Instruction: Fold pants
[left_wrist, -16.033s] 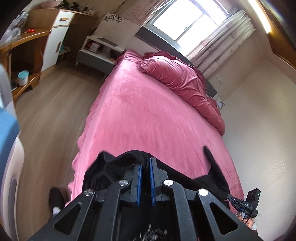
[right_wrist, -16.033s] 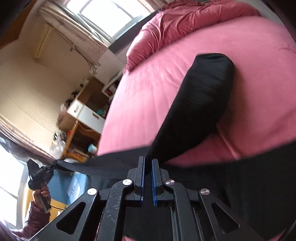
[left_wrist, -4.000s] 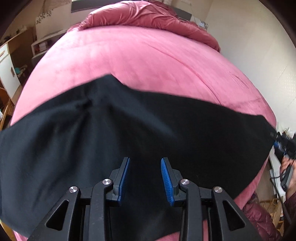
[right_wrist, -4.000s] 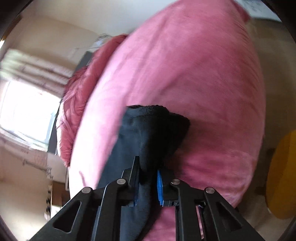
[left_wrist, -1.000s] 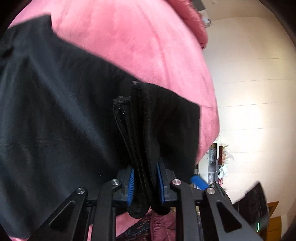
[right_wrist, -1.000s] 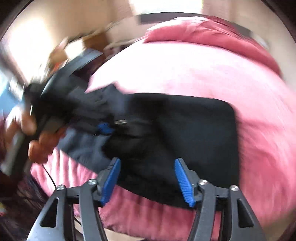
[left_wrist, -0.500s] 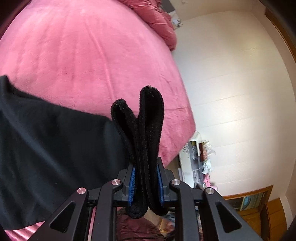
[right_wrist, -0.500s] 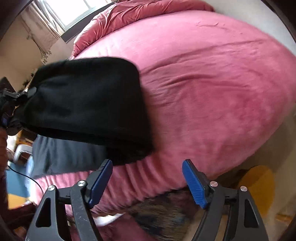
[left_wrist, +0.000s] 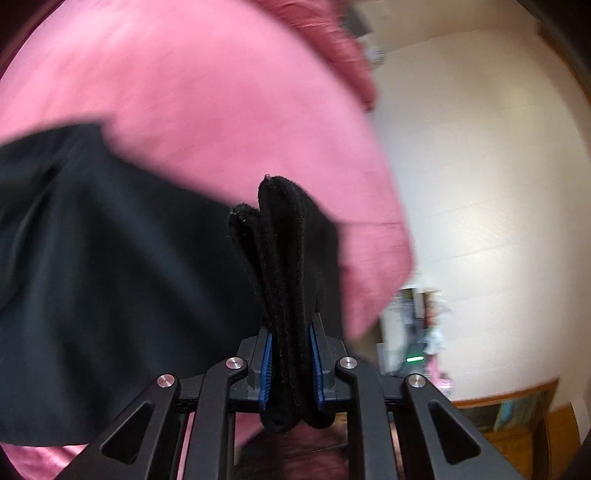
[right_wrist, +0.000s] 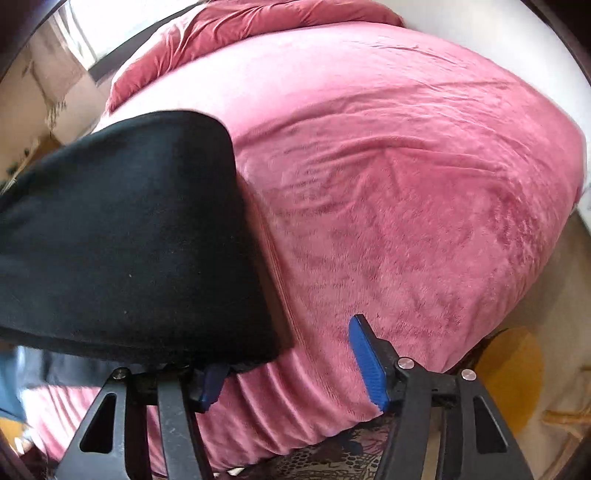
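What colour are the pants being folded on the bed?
Plain black pants, clearest in the right wrist view against the pink bed cover.

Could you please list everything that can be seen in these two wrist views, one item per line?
pants: one pair, black, partly folded, lying on the bed's near side; a bunched thick edge is clamped in the left gripper.
bed cover: one, pink plush, spread over the whole bed.
duvet: one, pink, heaped at the far end of the bed.
window: one, bright, behind the bed head.
wall: white, beside the bed.
round yellow object: one, on the floor beyond the bed corner; too cropped to identify.
patterned rug: one, dark, at the foot of the bed.
left gripper: black with blue pads, closing on the pants edge.
right gripper: black with blue pads, closing beside the pants corner, nothing gripped.
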